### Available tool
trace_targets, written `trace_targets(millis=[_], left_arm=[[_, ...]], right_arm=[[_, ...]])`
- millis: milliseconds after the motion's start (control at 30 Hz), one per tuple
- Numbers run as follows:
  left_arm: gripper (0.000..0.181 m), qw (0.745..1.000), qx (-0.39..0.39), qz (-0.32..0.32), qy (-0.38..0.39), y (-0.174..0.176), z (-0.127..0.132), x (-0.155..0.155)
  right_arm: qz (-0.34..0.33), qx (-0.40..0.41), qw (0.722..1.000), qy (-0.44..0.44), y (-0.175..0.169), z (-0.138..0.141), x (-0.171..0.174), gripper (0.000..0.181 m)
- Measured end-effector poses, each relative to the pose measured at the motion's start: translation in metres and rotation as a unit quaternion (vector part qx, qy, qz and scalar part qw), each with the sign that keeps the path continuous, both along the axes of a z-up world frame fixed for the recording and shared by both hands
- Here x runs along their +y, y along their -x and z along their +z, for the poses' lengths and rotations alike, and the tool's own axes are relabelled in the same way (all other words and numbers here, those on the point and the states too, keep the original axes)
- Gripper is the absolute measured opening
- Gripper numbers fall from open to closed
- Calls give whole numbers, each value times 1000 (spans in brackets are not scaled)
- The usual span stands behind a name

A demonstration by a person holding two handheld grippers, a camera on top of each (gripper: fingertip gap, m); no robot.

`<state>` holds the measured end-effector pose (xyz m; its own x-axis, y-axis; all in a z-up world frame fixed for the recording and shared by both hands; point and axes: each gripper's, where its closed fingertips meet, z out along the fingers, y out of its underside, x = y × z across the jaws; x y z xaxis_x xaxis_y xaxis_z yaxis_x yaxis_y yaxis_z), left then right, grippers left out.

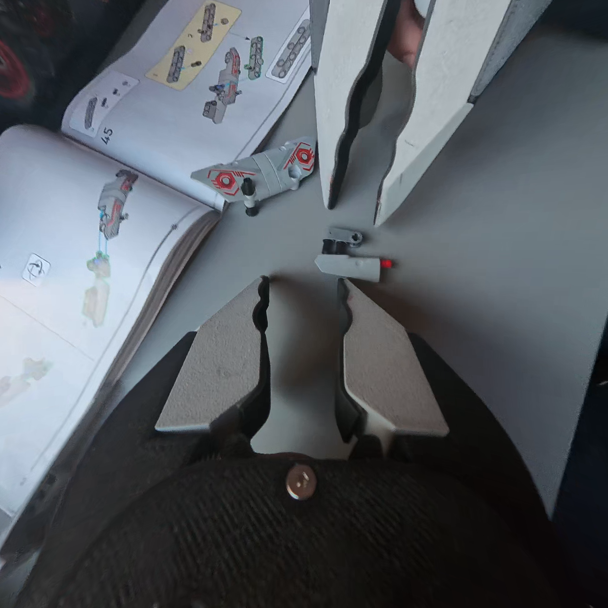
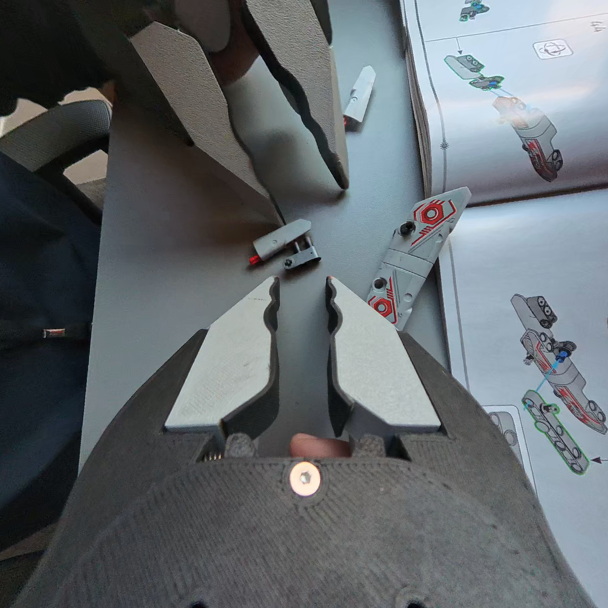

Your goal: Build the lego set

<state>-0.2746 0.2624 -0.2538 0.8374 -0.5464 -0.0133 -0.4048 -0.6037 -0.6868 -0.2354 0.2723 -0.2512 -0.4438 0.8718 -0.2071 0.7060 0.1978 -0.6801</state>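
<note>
Mid-counter, between both tools: small grey subassembly (image 2: 283,245) with red pin tip, lying flat. Right tool (image 2: 302,279) fingers parted, empty, piece just ahead of tips, slightly toward its left finger. Left tool (image 1: 304,279) likewise parted, empty, same piece (image 1: 350,261) just ahead, off toward its right finger. Long axis runs crosswise to both tools' gaps. Both about equally near. Red-patterned grey panel (image 2: 418,260) rests at instruction booklet (image 2: 526,263) edge, beside right tool. Likely next: grasp small piece
</note>
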Motion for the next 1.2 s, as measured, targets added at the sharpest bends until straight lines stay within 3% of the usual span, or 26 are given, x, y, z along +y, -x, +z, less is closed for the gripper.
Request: trace_targets(millis=[33,367,600,967,1200], left_arm=[[38,1000,-5,-2,4,-1,0,3],[35,992,-117,-23,36,-14,5,-14],[21,993,-99,-46,32,-22,3,-11],[16,995,-82,-62,-15,-25,11,-7],[12,995,-71,-67,7,-27,4,-7]], right_arm=[[-3,1,1000,1,1,0,2,24],[21,45,998,-47,7,-2,3,32],[38,55,996,-60,6,-2,-2,26],[65,78,992,-81,8,-3,-6,21],[74,86,989,-90,8,-3,-8,21]])
